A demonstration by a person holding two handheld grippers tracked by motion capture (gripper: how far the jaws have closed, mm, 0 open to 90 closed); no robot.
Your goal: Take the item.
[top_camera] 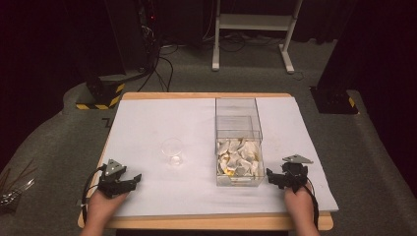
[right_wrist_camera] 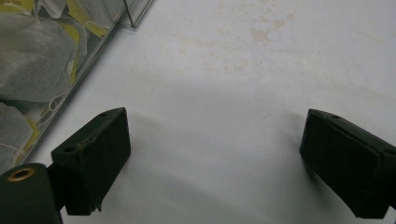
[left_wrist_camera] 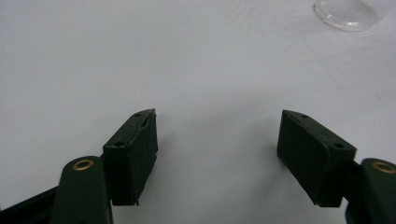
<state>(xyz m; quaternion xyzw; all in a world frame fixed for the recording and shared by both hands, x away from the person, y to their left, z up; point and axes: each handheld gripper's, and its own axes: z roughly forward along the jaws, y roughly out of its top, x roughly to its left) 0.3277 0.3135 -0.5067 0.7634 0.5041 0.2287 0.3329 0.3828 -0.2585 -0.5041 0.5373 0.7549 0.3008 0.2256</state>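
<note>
A clear plastic box [top_camera: 238, 142] stands on the white table cover, its near half full of white and yellow tea bags [top_camera: 238, 158]. To its left stands a small clear glass cup [top_camera: 172, 151]. My left gripper [top_camera: 129, 181] rests near the front left, open, with bare cover between its jaws [left_wrist_camera: 217, 140]; the cup's base [left_wrist_camera: 346, 14] lies ahead to its right. My right gripper [top_camera: 275, 178] sits just right of the box's near corner, open over bare cover [right_wrist_camera: 215, 144], with the box wall and tea bags [right_wrist_camera: 42, 70] on its left.
The white cover [top_camera: 147, 128] lies on a wooden table [top_camera: 206, 222] and carries faint brown stains [right_wrist_camera: 261, 32] near the box. Beyond the table are a black rack with cables [top_camera: 147, 34] and white desk legs [top_camera: 285, 44] on grey carpet.
</note>
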